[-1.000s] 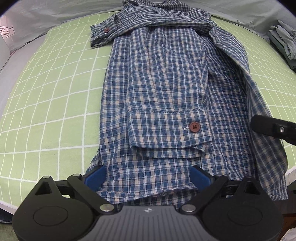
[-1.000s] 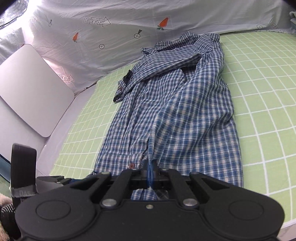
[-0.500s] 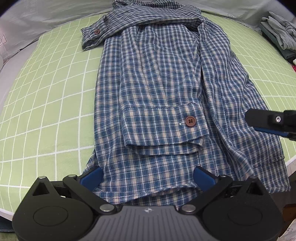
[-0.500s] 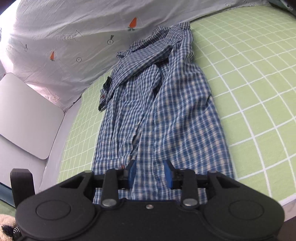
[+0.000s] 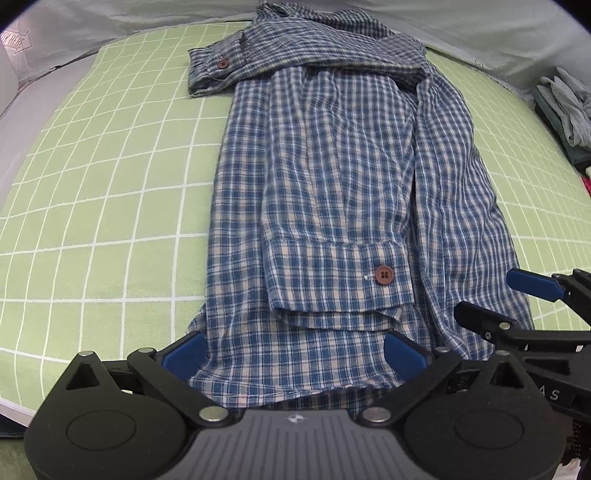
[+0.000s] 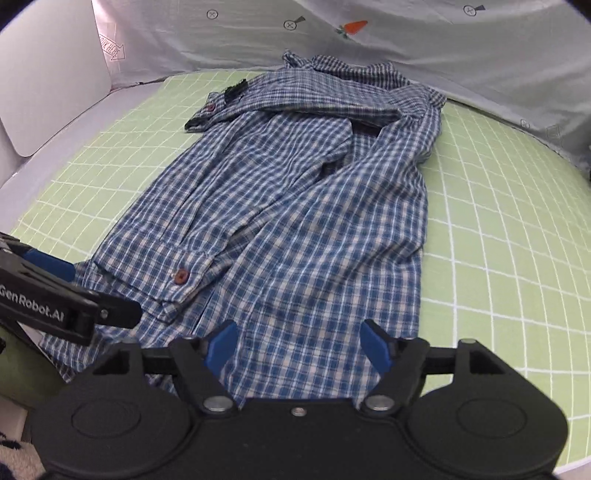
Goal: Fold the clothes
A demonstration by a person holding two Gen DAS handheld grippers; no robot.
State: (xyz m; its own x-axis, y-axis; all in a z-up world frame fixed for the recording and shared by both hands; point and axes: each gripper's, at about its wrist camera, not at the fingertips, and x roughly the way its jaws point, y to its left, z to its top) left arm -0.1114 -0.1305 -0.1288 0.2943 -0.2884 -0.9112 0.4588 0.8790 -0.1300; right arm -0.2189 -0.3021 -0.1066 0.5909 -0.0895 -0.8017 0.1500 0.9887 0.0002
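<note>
The right tool (image 6: pixel 300 345) stands spread wide over the plaid shirt's (image 6: pixel 295 221) near hem.

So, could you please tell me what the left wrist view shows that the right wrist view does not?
Only the left wrist view shows the pile of grey-green clothes at the far right edge. Only the right wrist view shows the white board leaning at the far left and the carrot print on the grey sheet. Both show the plaid shirt lying on the green checked cover, its sleeve cuff folded across the front, and both the left gripper and right gripper with jaws open at the hem.
</note>
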